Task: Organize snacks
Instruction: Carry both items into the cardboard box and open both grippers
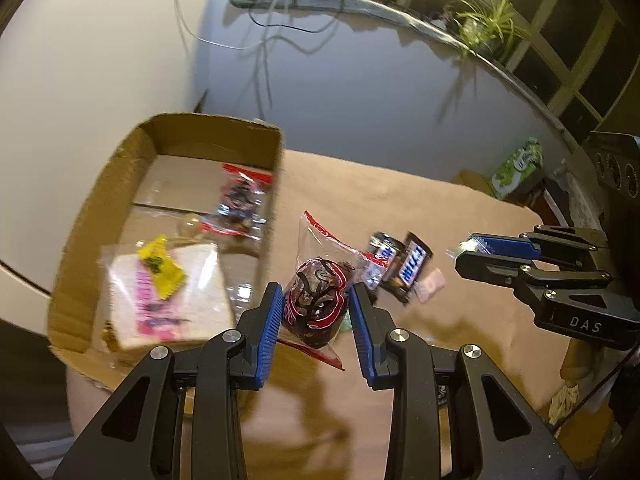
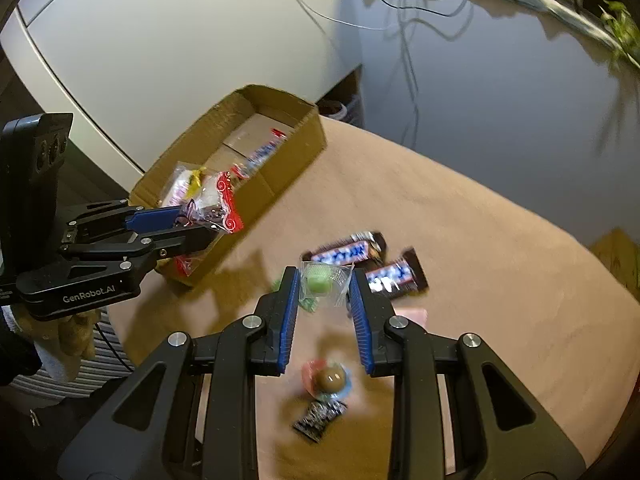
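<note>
My left gripper (image 1: 314,300) is shut on a clear red-edged packet with a dark patterned pastry (image 1: 316,304), held above the tan table just right of the cardboard box (image 1: 96,216). The box holds a pink-and-white packet (image 1: 160,292), a yellow sachet (image 1: 162,266) and another red-edged packet (image 1: 240,200). My right gripper (image 2: 324,280) is shut on a small green candy in clear wrap (image 2: 320,282), above the table. The left gripper (image 2: 196,224) with its packet (image 2: 216,210) also shows in the right wrist view, in front of the box (image 2: 288,168).
On the tan tablecloth (image 2: 480,260) lie two dark chocolate bars (image 2: 348,250) (image 2: 396,274), a brown ball candy (image 2: 330,378), a dark packet (image 2: 320,420) and a pink piece (image 2: 412,314). A green carton (image 1: 516,168) stands at the far edge. Cables hang on the wall behind.
</note>
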Demonstrator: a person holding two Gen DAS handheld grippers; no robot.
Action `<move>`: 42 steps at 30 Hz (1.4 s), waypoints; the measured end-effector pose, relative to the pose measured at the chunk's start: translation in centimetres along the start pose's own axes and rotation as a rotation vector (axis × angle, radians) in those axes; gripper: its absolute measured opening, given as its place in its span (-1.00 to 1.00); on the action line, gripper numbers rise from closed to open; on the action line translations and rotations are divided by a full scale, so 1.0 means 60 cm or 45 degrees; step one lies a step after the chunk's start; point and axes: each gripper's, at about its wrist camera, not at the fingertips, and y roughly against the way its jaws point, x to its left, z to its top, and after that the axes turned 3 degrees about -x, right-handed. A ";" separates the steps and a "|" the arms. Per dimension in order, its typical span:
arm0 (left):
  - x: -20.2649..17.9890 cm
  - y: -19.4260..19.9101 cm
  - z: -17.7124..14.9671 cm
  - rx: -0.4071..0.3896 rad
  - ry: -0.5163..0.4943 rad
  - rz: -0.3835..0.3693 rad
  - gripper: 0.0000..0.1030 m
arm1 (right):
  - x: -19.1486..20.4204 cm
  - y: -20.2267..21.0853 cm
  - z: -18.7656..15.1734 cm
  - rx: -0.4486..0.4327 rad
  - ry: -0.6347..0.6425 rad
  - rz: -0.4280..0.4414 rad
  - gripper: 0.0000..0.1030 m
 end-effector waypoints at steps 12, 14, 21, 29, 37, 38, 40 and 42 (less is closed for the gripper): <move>0.085 0.017 0.038 -0.059 0.095 0.087 -0.37 | 0.063 -0.037 0.067 -0.002 0.109 0.075 -0.48; 0.095 0.015 0.044 -0.064 0.100 0.100 -0.37 | 0.074 -0.046 0.078 0.002 0.124 0.089 -0.48; 0.132 0.001 0.067 -0.058 0.136 0.130 -0.37 | 0.101 -0.076 0.106 0.014 0.150 0.124 -0.48; 0.155 -0.010 0.080 -0.056 0.157 0.157 -0.37 | 0.128 -0.115 0.126 0.048 0.175 0.158 -0.48; 0.166 -0.016 0.090 -0.047 0.163 0.179 -0.36 | 0.147 -0.147 0.135 0.079 0.197 0.188 -0.47; 0.166 -0.016 0.091 -0.046 0.162 0.179 -0.36 | 0.151 -0.149 0.135 0.082 0.201 0.190 -0.47; 0.166 -0.016 0.094 -0.046 0.158 0.176 -0.36 | 0.155 -0.153 0.135 0.086 0.208 0.192 -0.47; 0.166 -0.016 0.096 -0.050 0.152 0.184 -0.35 | 0.158 -0.156 0.135 0.087 0.212 0.192 -0.46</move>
